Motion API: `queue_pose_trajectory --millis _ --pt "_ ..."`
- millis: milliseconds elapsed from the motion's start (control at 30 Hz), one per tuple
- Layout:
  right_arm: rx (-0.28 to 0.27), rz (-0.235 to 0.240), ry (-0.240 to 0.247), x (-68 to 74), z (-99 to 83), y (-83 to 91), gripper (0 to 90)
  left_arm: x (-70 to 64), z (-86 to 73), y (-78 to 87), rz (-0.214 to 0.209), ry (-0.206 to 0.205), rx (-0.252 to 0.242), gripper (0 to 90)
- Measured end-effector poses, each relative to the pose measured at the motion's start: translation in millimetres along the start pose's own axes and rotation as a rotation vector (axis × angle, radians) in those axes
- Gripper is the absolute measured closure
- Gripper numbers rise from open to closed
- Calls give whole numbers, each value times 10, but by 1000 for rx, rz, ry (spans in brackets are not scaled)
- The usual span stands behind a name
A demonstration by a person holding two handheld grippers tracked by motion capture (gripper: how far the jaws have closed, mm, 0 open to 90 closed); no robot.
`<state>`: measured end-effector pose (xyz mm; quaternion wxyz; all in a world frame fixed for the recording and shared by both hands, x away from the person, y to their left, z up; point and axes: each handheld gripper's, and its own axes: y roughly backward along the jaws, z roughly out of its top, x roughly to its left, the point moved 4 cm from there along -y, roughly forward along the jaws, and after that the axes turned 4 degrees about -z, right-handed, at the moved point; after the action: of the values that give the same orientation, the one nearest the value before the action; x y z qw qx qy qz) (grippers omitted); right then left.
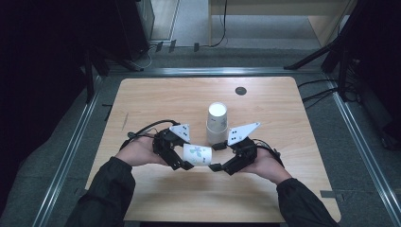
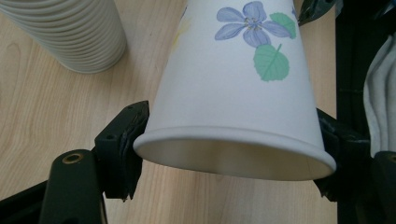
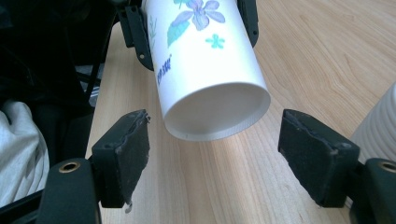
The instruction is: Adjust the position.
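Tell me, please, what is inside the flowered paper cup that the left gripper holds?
The flowered paper cup looks empty near its rim: only its bare white inner wall shows. Deeper inside is hidden.

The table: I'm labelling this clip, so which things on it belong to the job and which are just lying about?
In the job:
cup, held on its side by the left hand-held gripper
right hand-held gripper, open at the cup's base
cup stack

Lying about:
dark disc near the table's far edge

- Paper cup point(image 2: 233, 88): smooth matt white paper, printed flowers.
- Cup stack point(image 2: 70, 32): ribbed white paper rims.
- Table point(image 1: 189, 99): light wood-grain, low sheen.
- Right gripper point(image 3: 212, 154): matt black plastic, rough-edged pads.
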<state>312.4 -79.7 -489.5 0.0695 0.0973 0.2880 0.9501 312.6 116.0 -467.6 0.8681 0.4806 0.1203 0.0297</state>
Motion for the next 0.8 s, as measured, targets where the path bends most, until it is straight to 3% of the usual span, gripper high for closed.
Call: queue_pose_trajectory --millis 167,400,800 --pt "15 -2 12 5 -9 -45 250 7 27 -46 1 -1 42 240" --pt "39 12 27 28 -25 -131 250 3 79 -168 -52 33 99 241" --pt "82 35 39 50 -53 -259 283 -31 122 -249 -45 13 135 241"
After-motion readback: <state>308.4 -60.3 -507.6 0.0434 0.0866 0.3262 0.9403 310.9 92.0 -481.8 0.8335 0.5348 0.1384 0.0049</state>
